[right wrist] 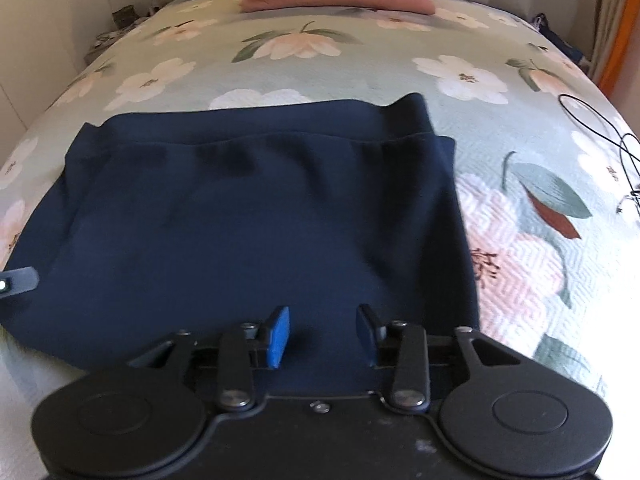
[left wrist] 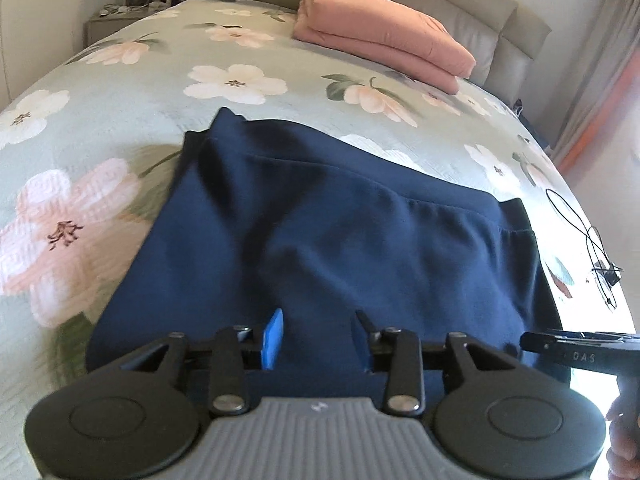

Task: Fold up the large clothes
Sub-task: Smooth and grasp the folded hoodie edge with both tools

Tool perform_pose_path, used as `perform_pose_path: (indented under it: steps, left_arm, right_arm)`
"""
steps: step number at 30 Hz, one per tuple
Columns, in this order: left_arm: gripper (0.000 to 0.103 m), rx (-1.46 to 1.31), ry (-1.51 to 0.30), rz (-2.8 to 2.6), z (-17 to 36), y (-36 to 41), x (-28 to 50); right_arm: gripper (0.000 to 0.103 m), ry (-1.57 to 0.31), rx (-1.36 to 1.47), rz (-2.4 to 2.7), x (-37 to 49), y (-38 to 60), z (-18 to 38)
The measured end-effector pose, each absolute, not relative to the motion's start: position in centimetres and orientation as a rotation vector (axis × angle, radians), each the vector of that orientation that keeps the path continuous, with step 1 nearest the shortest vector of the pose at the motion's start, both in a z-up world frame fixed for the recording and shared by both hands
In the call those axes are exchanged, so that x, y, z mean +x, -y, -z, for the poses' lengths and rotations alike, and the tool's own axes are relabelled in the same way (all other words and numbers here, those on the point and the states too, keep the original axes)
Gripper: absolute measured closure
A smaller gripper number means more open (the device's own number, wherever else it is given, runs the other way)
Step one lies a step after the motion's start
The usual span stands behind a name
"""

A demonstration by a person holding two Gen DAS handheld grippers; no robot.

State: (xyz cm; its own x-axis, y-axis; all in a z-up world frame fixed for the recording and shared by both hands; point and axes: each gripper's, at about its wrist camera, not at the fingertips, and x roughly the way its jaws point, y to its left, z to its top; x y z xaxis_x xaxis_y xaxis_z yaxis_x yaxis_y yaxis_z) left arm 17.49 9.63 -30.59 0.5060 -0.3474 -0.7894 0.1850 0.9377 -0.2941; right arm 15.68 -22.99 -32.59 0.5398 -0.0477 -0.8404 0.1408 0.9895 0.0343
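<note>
A navy blue garment lies folded flat on the floral bedspread, its seamed hem along the far edge. My left gripper hovers over its near edge, blue pads apart, with only flat cloth showing in the gap. The right wrist view shows the same garment filling the middle. My right gripper stands open above its near right part, gripping nothing. A black piece of the right tool pokes in at the left wrist view's right edge, with a hand below it.
The floral bedspread covers a wide bed. A folded pink blanket rests by the padded headboard. A thin black cable with a small clip lies on the bed's right side. A cluttered nightstand stands far left.
</note>
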Motion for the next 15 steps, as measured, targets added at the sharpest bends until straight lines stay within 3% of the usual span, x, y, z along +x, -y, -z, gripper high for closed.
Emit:
perform_pose_path:
  steps: [6,11,14,15]
  left_arm:
    - [0.062,-0.122,-1.036,0.313,33.0,-9.0,18.6]
    - [0.034,-0.168,-1.082,0.268,35.4,-11.8,18.8]
    - [0.035,-0.240,-1.114,0.263,36.0,-14.4,18.7]
    - [0.035,-0.223,-1.121,0.260,35.8,-14.9,18.7]
  right_arm:
    - [0.054,-1.018,0.115,0.124,15.8,23.1,34.4]
    - [0.040,-1.046,0.091,0.171,14.9,23.7,35.6]
    - [0.042,-1.137,0.139,0.213,13.9,25.9,36.9]
    - [0.050,-1.145,0.168,0.207,13.6,26.7,36.8]
